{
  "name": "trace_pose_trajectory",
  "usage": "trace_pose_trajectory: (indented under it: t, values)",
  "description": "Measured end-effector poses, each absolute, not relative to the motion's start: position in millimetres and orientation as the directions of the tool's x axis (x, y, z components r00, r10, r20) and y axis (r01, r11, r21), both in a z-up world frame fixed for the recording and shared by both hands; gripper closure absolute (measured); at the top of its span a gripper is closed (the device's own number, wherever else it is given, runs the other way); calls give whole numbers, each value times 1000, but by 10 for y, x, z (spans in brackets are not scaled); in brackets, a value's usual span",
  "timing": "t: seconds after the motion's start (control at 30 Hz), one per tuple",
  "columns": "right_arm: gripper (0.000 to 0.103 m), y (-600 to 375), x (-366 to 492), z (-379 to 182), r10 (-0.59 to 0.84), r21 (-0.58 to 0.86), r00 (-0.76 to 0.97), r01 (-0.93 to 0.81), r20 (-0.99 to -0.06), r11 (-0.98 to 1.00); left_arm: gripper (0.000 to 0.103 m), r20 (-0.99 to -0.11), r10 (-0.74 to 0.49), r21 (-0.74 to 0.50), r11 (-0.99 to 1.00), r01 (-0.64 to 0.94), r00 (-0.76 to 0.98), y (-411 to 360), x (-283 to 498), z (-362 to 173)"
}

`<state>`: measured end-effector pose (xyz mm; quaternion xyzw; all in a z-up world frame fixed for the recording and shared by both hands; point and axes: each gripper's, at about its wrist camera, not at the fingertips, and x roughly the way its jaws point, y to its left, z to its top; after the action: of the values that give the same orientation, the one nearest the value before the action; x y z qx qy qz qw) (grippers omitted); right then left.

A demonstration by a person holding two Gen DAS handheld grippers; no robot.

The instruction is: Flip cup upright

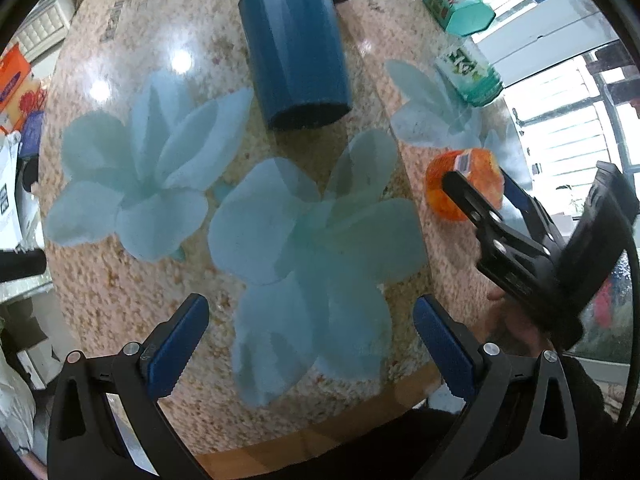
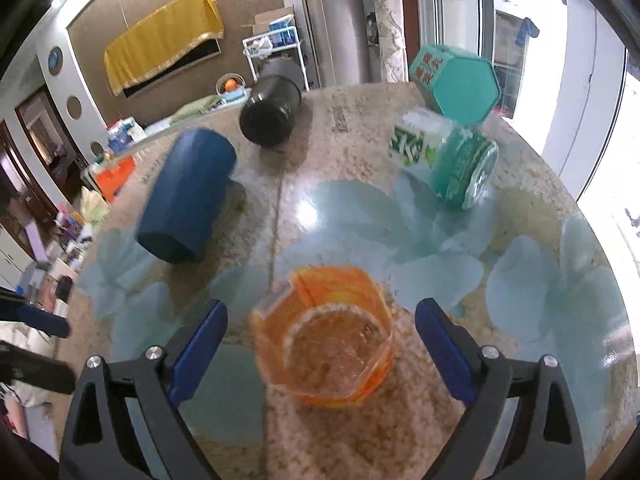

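**A:** The right gripper (image 2: 320,344) hangs over the round table (image 2: 532,184), jaws spread wide, and the orange cup (image 2: 326,336) sits right between the blue pads, touching neither. Nothing is held.

**B:** That cup stands mouth-up on the flowered top; its clear base shows through the opening.

**A:** From the left wrist view, the left gripper (image 1: 312,344) is just as wide open and holds nothing, only pale blue petals under it.

**B:** And the blue cup (image 1: 294,48) lies on its side ahead of it, open end facing the camera, well apart from the fingers.

**A:** Farther back there's a black cup (image 2: 272,112) on its side, a green bottle (image 2: 448,160) and a teal tin (image 2: 456,84).
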<state>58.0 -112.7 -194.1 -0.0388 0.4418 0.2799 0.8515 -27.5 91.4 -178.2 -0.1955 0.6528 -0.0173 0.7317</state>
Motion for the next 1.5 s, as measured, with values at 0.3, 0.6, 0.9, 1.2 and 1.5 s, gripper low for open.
trace_pose_trajectory:
  t: [0.3, 0.6, 0.9, 1.2, 1.5]
  values:
    - [0, -1340, 483, -1319, 491, 258, 438, -489, -753, 833, 0, -929, -209, -272, 946, -178, 307, 894, -184, -1388]
    - [0, -1442, 447, -873, 359, 208, 404, -371, -841, 905, 0, -890, -192, -264, 957, -124, 414, 707, -50, -1086]
    - [0, -1526, 403, -733, 231, 118, 339, -323, -912, 939, 0, -876, -197, -244, 968, -52, 440, 370, 29, -866]
    - [0, -1746, 524, -739, 223, 98, 323, -362, -920, 927, 0, -878, -157, -211, 975, -70, 451, 64, 42, -822]
    - [0, -1902, 587, -807, 238, 108, 305, -389, -922, 915, 0, -877, -122, -197, 974, -116, 465, -142, 60, -898]
